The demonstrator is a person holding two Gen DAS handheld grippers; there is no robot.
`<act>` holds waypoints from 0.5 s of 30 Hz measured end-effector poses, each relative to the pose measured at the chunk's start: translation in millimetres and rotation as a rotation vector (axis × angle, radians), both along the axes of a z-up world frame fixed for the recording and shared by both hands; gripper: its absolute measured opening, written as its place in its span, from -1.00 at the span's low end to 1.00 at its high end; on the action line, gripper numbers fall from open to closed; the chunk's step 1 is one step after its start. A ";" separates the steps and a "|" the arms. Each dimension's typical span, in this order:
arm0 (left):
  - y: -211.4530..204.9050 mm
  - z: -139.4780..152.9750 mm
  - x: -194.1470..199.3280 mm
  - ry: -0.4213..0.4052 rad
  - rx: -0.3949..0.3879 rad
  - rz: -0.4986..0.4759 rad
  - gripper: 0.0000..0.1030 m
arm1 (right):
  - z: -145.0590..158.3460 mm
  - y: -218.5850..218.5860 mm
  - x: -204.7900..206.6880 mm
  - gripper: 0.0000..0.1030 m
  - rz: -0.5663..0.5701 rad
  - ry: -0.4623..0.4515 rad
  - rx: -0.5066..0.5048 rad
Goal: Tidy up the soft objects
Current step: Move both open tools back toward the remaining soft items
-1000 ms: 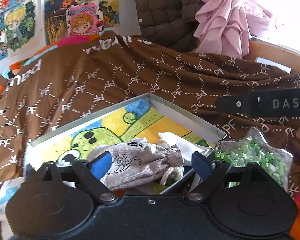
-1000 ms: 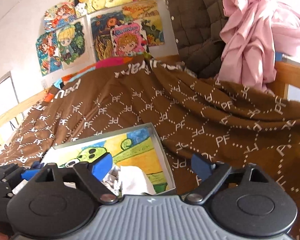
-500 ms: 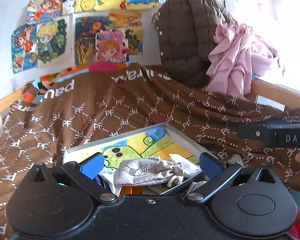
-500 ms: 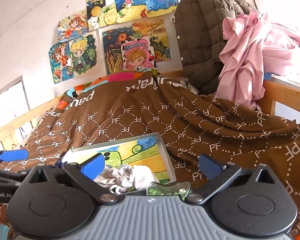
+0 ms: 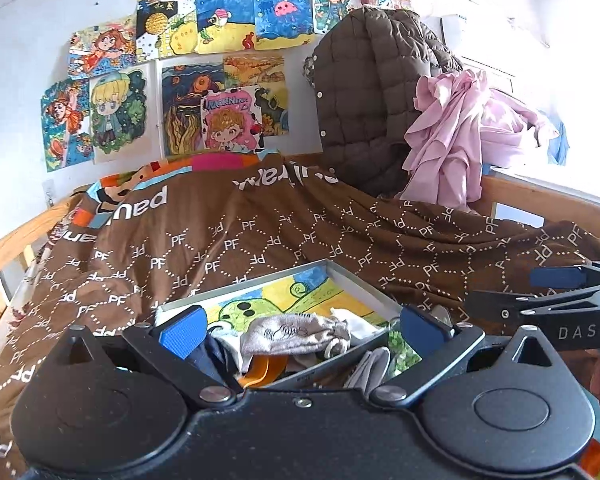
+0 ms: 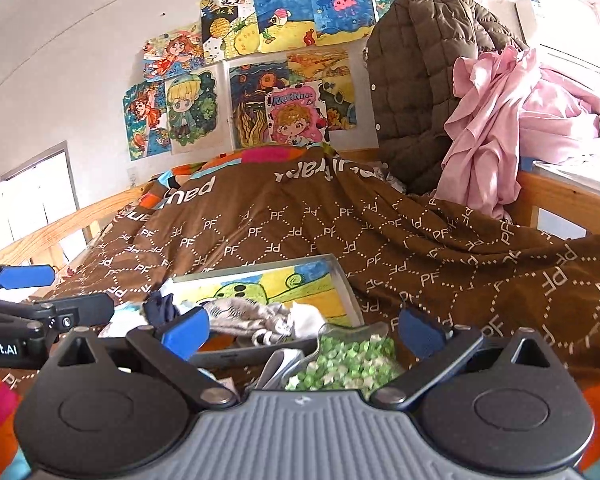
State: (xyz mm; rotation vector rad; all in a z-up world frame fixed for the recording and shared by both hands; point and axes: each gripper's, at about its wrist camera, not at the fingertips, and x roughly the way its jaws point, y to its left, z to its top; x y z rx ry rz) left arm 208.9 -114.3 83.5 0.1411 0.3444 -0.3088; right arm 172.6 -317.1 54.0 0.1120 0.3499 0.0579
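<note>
A shallow box point(image 5: 362, 286) with a painted bottom lies on the brown bed cover; it also shows in the right wrist view point(image 6: 342, 280). In it lie a grey drawstring pouch point(image 5: 296, 332) point(image 6: 246, 314), a white cloth point(image 5: 350, 320), a dark blue cloth point(image 5: 210, 354) and an orange piece point(image 5: 264, 370). A clear bag of green and white bits point(image 6: 346, 362) lies just outside the box's near right corner. My left gripper point(image 5: 300, 326) is open and empty, raised near the box. My right gripper point(image 6: 300, 330) is open and empty over the bag.
The brown patterned cover point(image 5: 260, 236) drapes the whole bed. A brown quilted jacket point(image 5: 372, 100) and pink clothes point(image 5: 456, 140) hang at the back right. Wooden bed rails point(image 6: 60, 228) run along the left and right. Drawings cover the wall point(image 6: 280, 60).
Both grippers have pulled back and tilted up, so the box looks smaller and lower. The pouch stays in the box. Both jaws remain open.
</note>
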 end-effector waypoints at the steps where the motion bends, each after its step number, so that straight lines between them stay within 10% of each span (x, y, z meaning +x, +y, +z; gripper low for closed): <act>1: 2.1 -0.2 -5.2 -0.001 0.001 0.004 0.98 | -0.3 1.9 -4.5 0.99 0.003 0.002 0.003; 15: 33.5 -30.0 -52.3 0.056 0.049 0.019 0.98 | -21.7 17.1 -28.2 0.99 0.030 0.167 0.021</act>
